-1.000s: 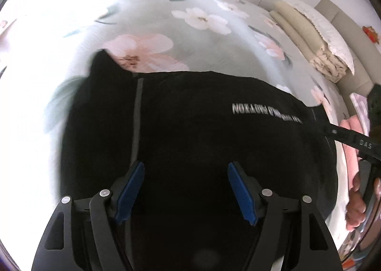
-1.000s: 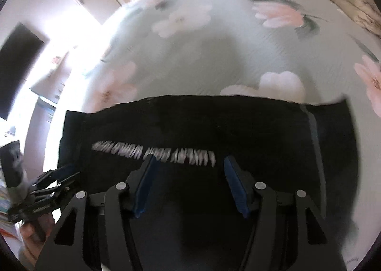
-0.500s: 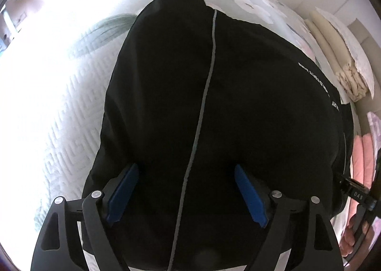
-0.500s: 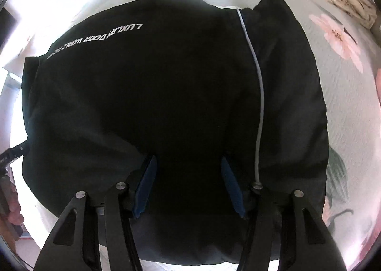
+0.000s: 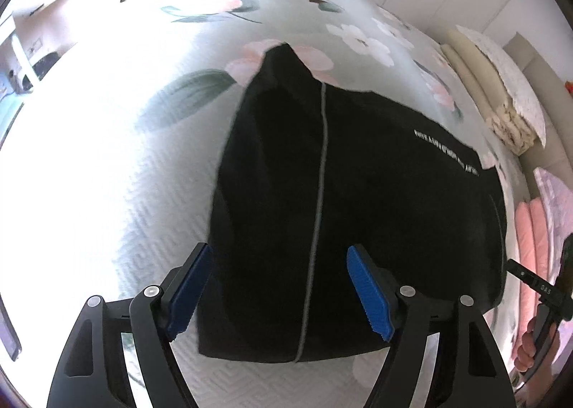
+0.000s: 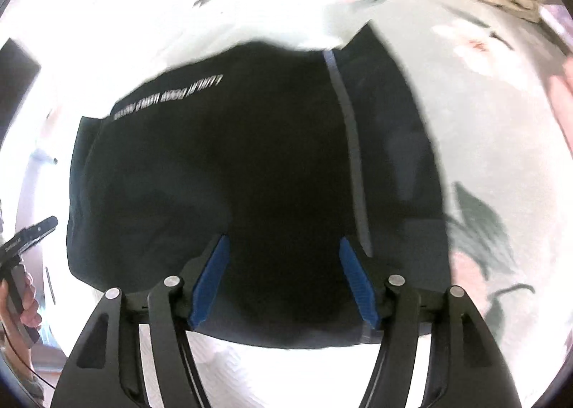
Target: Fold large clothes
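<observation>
Since the black garment (image 5: 358,214) is soft, light and limp, I judge it best taken by a corner or hem near its grey stripe (image 5: 318,200). It lies folded on the flowered bed (image 5: 107,171), pillows (image 5: 494,96) beyond it; left tongs (image 5: 279,293) narrowing, right tongs (image 6: 283,282) widening, neither gripping anything

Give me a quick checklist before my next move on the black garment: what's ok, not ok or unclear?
1. Black garment lies on the floral bedspread: ok.
2. Left gripper free of cloth, jaws closing: ok.
3. Right gripper free of cloth, jaws opening: ok.
4. Near hem visible and reachable: ok.
5. Fold tidy: not ok, a far corner sticks out.
6. Layers underneath aligned: cannot tell.
</observation>
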Motion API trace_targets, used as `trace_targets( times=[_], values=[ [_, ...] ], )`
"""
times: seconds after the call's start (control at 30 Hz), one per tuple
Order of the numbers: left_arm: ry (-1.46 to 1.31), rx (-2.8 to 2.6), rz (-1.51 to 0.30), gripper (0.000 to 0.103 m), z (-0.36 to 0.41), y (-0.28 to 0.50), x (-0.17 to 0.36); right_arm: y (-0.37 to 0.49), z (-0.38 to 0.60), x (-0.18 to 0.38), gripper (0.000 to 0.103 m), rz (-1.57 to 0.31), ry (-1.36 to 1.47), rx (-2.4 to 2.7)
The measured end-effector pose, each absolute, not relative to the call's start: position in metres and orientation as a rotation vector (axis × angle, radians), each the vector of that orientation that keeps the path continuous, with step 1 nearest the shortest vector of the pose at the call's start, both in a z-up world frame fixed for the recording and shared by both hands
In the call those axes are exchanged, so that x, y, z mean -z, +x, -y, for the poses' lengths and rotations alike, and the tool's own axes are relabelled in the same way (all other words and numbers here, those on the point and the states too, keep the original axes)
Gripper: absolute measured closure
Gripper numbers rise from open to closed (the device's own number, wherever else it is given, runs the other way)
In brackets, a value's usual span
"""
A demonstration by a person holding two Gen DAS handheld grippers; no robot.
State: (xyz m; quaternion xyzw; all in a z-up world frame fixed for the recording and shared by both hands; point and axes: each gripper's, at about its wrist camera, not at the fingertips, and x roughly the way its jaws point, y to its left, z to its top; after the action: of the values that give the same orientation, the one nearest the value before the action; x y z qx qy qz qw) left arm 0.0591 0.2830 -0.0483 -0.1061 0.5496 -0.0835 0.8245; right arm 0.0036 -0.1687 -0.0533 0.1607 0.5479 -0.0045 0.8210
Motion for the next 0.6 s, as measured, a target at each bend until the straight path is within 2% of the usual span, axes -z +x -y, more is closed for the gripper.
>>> trace_targets(
  times=[0.07, 0.27, 0.6],
  values=[
    [-0.236, 0.164, -1.165, 0.024, -0.294, 0.060, 0.044, -0.001, 0.185, 0.043, 0.026, -1.131, 0.350, 0.040],
    [-0.304, 0.209, -1.207, 0.024, -0.310, 0.074, 0.053, 0.014, 0.228, 0.036, 0.019, -1.106, 0.351, 0.101],
    [-0.503, 0.314, -1.313, 0.024, -0.341, 0.141, 0.102, 0.072, 0.264, 0.088, 0.017, -1.180, 0.448, 0.032]
  ],
)
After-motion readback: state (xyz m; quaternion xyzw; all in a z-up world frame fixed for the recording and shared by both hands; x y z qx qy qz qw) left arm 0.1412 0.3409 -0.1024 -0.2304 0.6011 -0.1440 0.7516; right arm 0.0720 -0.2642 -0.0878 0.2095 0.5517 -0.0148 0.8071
